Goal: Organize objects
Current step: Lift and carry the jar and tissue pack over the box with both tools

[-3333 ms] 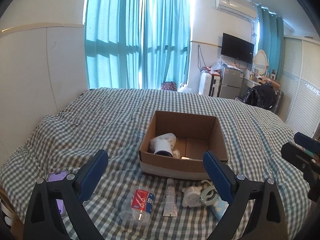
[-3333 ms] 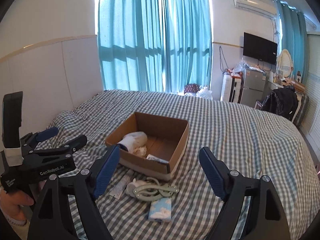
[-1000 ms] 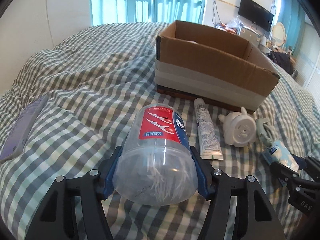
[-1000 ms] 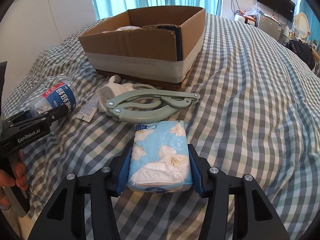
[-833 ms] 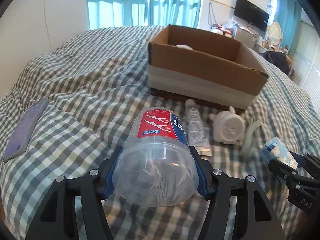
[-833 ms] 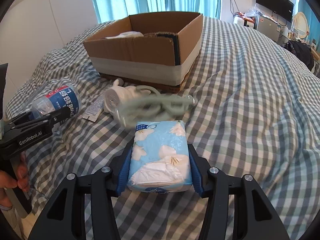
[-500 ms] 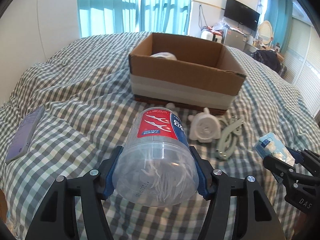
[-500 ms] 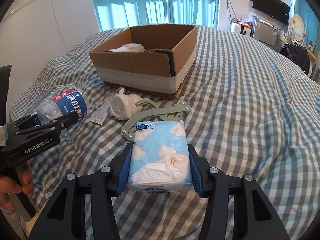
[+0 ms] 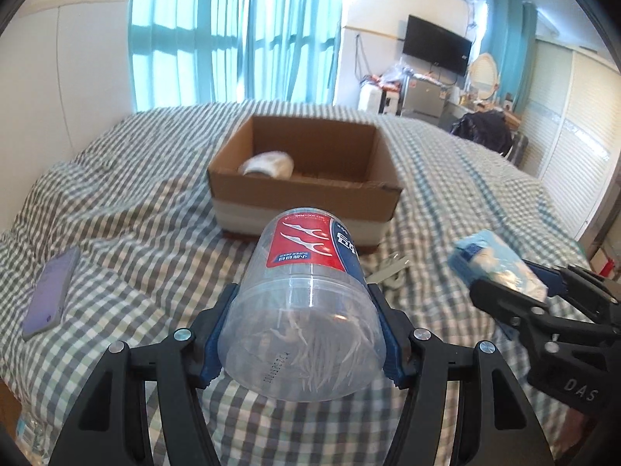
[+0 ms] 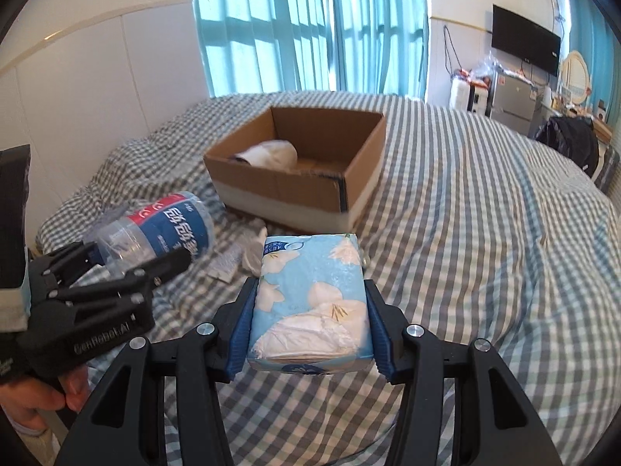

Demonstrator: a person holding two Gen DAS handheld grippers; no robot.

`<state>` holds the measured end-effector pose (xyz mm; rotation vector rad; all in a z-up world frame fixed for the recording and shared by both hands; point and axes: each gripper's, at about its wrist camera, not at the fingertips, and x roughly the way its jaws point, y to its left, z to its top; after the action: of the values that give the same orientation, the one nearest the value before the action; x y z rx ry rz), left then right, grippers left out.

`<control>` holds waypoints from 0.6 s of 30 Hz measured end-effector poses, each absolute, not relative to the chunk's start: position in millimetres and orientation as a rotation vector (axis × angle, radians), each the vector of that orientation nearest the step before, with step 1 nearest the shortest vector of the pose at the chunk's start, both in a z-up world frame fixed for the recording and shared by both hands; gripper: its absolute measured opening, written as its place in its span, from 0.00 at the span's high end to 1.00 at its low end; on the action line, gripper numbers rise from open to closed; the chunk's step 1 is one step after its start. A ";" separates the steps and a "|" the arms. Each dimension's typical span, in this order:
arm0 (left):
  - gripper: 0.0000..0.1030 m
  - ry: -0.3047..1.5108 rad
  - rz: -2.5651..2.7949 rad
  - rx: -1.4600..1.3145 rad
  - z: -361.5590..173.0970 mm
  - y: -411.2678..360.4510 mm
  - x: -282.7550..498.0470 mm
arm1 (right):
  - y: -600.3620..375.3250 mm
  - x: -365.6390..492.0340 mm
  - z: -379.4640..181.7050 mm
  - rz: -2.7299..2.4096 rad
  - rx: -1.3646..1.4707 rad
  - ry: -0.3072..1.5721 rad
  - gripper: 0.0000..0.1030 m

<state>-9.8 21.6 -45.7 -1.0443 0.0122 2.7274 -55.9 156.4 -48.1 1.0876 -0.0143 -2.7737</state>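
My left gripper (image 9: 302, 334) is shut on a clear plastic jar of floss picks (image 9: 306, 295) with a red and blue label and holds it above the bed; the jar also shows in the right wrist view (image 10: 155, 229). My right gripper (image 10: 310, 322) is shut on a light blue tissue pack (image 10: 310, 295) and holds it above the bed; the pack also shows in the left wrist view (image 9: 496, 264). An open cardboard box (image 9: 306, 190) stands ahead on the checked bedspread, also in the right wrist view (image 10: 295, 190), with a white rolled item (image 10: 271, 155) inside.
A purple phone (image 9: 50, 299) lies on the bed at the left. A white tube (image 10: 229, 260) and a white object (image 10: 254, 248) lie in front of the box. A wall stands on the left; curtains, a TV and furniture stand beyond the bed.
Both grippers have risen higher above the bed with the jar and the tissue pack held. The inside of the box now shows from above.
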 end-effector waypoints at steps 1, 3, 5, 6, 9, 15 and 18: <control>0.37 0.007 2.733 -1.029 -41.4 22.2 -9.3 | 156.1 -56.9 -42.8 -2.776 1.072 -0.012 0.50; 0.37 -0.010 2.743 -0.998 -31.0 22.5 -10.0 | 155.1 -59.7 -33.1 -2.779 1.042 0.000 0.50; 0.37 -0.028 2.757 -0.969 -21.0 21.2 -13.1 | 153.5 -63.8 -23.4 -2.784 1.013 0.013 0.50; 0.37 -0.032 2.759 -0.960 -17.5 20.3 -14.6 | 152.7 -67.2 -17.9 -2.783 0.997 0.019 0.50; 0.37 -0.052 2.776 -0.924 -4.0 18.0 -23.3 | 151.2 -79.3 -3.9 -2.770 0.965 0.016 0.50; 0.37 -0.025 2.820 -0.854 22.4 15.6 -51.0 | 147.6 -109.9 22.7 -2.769 0.905 0.050 0.50; 0.37 0.000 2.844 -0.817 35.7 17.4 -69.1 | 145.3 -129.5 39.4 -2.768 0.867 0.065 0.50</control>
<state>-69.1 17.4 35.7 -0.8171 0.0004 2.8441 -129.5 145.3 39.4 0.8667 0.0648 -2.7683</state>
